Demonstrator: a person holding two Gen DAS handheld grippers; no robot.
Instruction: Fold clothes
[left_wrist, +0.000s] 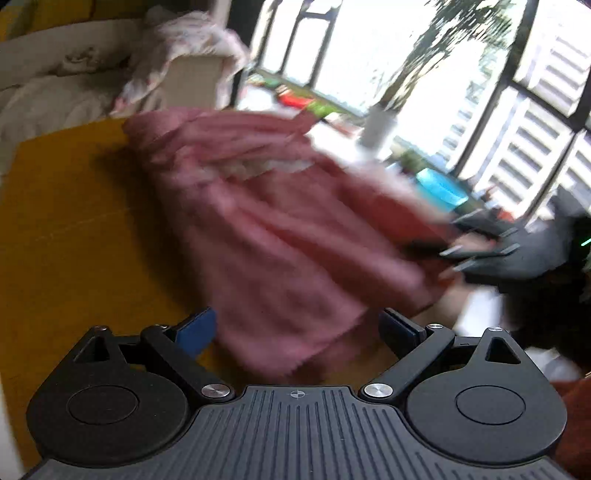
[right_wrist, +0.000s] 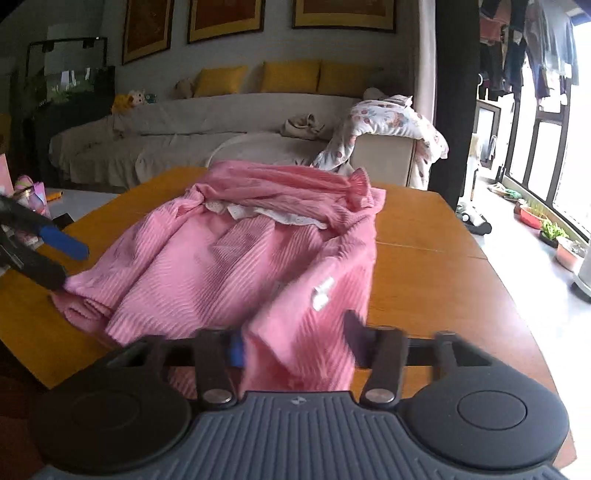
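A pink ribbed garment (right_wrist: 236, 258) with a white lace collar lies crumpled on the wooden table (right_wrist: 424, 266); it also shows, blurred, in the left wrist view (left_wrist: 266, 221). My left gripper (left_wrist: 299, 328) is open, its blue-padded fingers (left_wrist: 197, 328) spread on either side of the garment's near hem. In the right wrist view it (right_wrist: 55, 262) sits at the garment's left edge. My right gripper (right_wrist: 295, 336) is open with the near edge of the garment between its fingers. In the left wrist view it (left_wrist: 476, 247) is at the garment's right edge.
A sofa (right_wrist: 184, 125) with yellow cushions and a floral blanket (right_wrist: 391, 129) stands behind the table. Large windows (left_wrist: 480, 74) and potted plants (right_wrist: 550, 232) are to the right. Clothes hang on a rack (right_wrist: 524, 55) at the upper right.
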